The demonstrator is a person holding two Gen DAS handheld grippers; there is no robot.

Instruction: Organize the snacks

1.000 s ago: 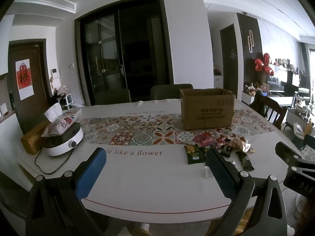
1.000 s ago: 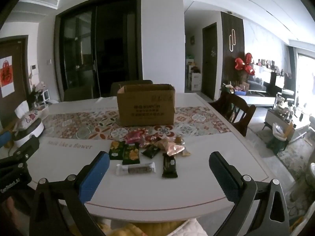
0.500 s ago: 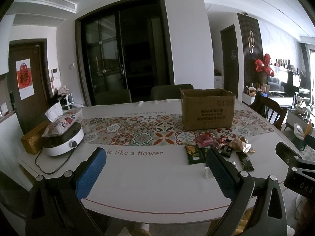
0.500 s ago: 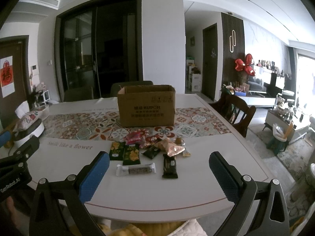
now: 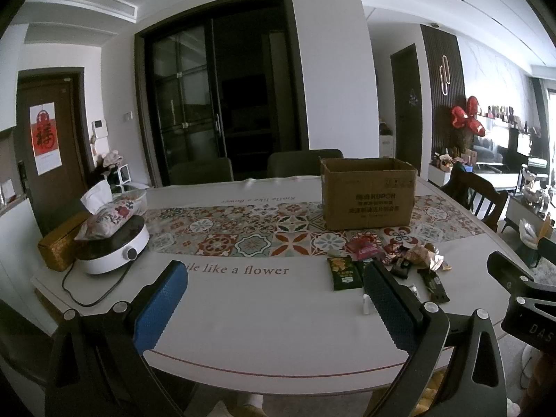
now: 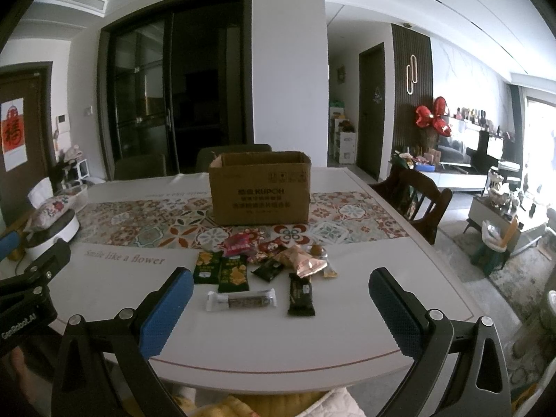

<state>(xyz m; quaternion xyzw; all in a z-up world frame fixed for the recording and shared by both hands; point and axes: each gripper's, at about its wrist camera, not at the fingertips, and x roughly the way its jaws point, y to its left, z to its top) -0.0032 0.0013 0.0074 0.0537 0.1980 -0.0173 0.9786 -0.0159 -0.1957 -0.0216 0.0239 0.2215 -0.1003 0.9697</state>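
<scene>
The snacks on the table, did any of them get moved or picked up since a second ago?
No. Nothing visibly changed. The snacks lie in the same pile in front of the cardboard box, and the left gripper and right gripper stay open and empty over the near edge of the table.

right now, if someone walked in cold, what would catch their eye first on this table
The open cardboard box stands upright on the patterned tile runner in the middle of the table. Just in front of it, on the white table, lies a loose heap of snack packets, with a clear-wrapped bar nearest the open right tongs.
</scene>
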